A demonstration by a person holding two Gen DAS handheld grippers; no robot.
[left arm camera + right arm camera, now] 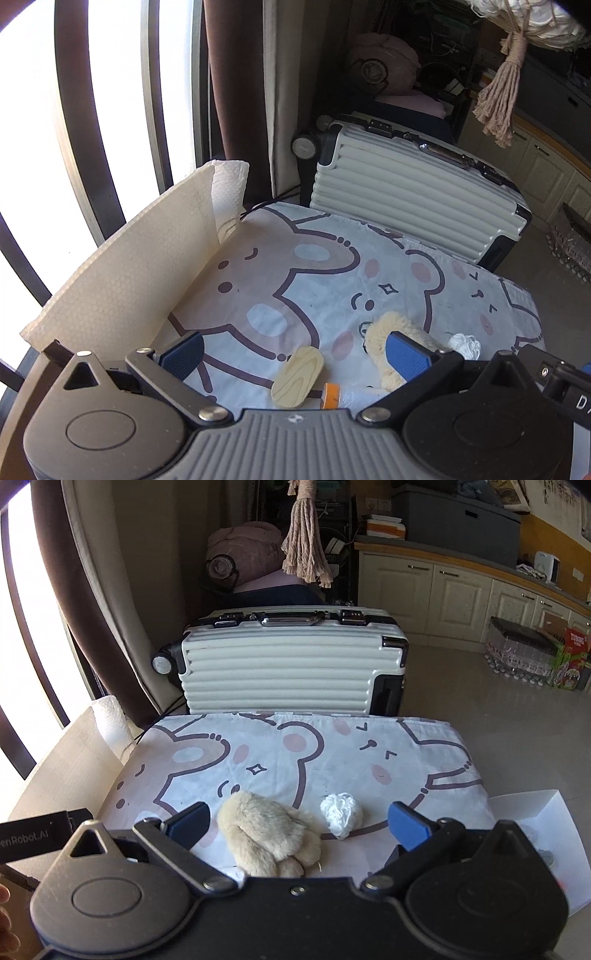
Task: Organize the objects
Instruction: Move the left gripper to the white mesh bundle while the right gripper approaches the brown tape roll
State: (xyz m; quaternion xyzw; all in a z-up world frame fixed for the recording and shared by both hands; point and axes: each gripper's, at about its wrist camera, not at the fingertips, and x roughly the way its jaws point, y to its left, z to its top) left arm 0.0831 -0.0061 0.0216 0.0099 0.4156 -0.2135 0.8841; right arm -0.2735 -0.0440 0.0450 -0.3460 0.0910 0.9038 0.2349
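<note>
On the bear-print cloth (280, 280) lie a pale wooden oval piece (297, 376), an orange-capped tube (332, 396), a beige plush toy (391, 332) and a white yarn ball (466, 345). My left gripper (295, 354) is open and empty, just above the wooden piece and the tube. My right gripper (297, 825) is open and empty; the plush toy (269, 838) lies between its fingers and the yarn ball (341, 814) just beyond. The cloth also shows in the right wrist view (295, 753).
A cream cardboard box wall (122, 273) stands along the cloth's left edge. A white ribbed suitcase (291, 664) stands behind the table. A white paper tray (543, 834) lies at the right. A tassel (304, 550) hangs overhead. Cabinets and a bottle pack sit far right.
</note>
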